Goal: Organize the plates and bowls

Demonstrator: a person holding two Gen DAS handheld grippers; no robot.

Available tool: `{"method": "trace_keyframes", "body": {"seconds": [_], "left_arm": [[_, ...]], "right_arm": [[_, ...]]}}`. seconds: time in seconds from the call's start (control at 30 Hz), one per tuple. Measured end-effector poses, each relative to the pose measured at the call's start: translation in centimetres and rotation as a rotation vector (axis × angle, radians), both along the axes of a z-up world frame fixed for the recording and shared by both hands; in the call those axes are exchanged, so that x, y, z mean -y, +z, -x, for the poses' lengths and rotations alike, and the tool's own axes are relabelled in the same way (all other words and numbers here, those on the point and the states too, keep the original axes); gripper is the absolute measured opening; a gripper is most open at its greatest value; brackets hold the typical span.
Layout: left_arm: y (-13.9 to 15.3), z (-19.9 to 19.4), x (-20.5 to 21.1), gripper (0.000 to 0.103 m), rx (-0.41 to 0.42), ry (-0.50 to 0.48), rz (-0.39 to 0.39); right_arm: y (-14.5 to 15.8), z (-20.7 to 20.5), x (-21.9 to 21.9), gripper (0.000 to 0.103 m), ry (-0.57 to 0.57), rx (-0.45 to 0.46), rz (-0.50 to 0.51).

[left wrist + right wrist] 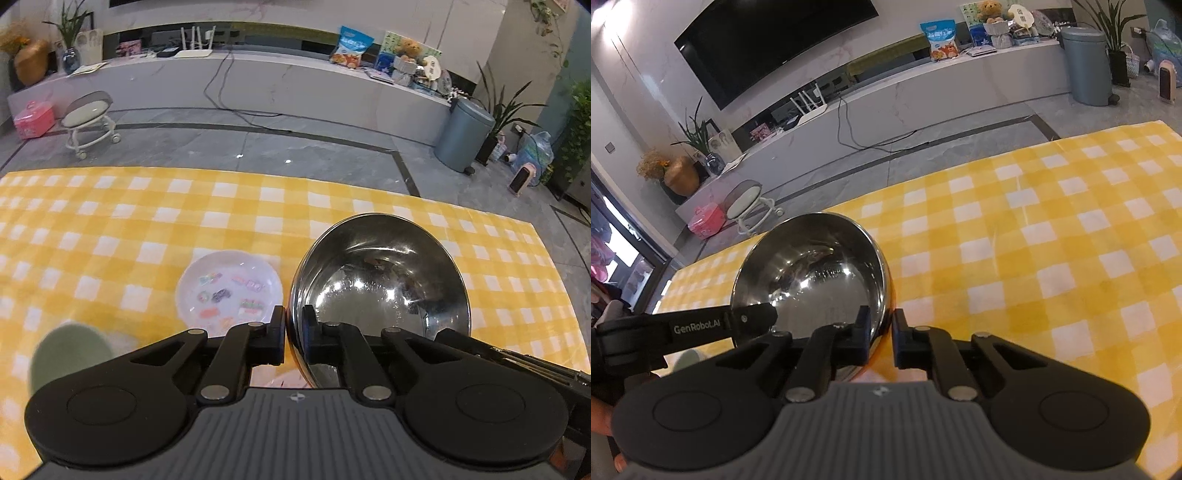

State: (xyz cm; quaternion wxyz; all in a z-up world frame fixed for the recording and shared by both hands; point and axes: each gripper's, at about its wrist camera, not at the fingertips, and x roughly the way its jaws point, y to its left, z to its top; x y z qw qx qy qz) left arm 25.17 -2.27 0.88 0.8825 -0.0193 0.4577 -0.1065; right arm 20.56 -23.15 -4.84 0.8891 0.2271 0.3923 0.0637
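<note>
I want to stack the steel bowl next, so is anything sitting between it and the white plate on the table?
Nothing visible stands between them. The steel bowl, pinched at its rim by both the left hand-held gripper and the right hand-held gripper, sits right beside the white plate, with only yellow checked tablecloth there.

Two wrist views, angled down – sharing steel bowl (380,280)

A big shiny metal bowl (380,284) is tipped up over the yellow checked cloth, its open side facing near. Both of its near edges are pinched. Just left of it, a small white plate (229,288) with little colourful pictures lies flat. Nearer and further left sits a blurry green bowl (70,354).
</note>
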Motion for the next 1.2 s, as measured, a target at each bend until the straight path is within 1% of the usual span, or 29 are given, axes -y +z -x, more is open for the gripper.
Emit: {"method": "trace_keyframes", "body": {"seconds": [0.27,0.33,0.43,0.63,0.73,0.87,0.97,1.1,1.2], "left_arm": [[3.8,3.6,-1.1,0.009,-0.048,0.030,-0.066],[4.5,4.7,-1.6,0.009,-0.065,0.042,-0.059],[5.5,6.2,-2.9,0.009,-0.093,0.069,-0.025],[7.1,9.4,-4.5,0.009,-0.090,0.084,-0.015],[7.7,11.1,-5.2,0.010,-0.100,0.095,0.012],[7.7,13.3,-5.8,0.010,-0.112,0.090,0.031],[7.1,15.1,-6.1,0.011,-0.130,0.086,0.028],[5.6,16.6,-6.7,0.011,-0.193,0.095,0.068],[4.6,17.4,-7.0,0.012,-0.224,0.097,0.085]], "right_arm": [[3.1,3.5,-0.5,0.009,0.080,-0.028,-0.083],[3.9,4.7,-0.7,0.009,0.103,-0.028,-0.089],[5.4,6.4,-1.1,0.009,0.133,-0.008,-0.092],[8.0,9.6,-1.9,0.009,0.194,0.036,-0.099],[8.9,11.4,-2.1,0.009,0.213,0.053,-0.105],[8.9,14.0,-1.8,0.009,0.218,0.055,-0.130],[8.3,15.5,-1.7,0.009,0.220,0.026,-0.148],[7.4,17.3,-1.4,0.008,0.212,0.001,-0.158],[6.3,18.5,-1.0,0.008,0.204,-0.021,-0.180]]}}
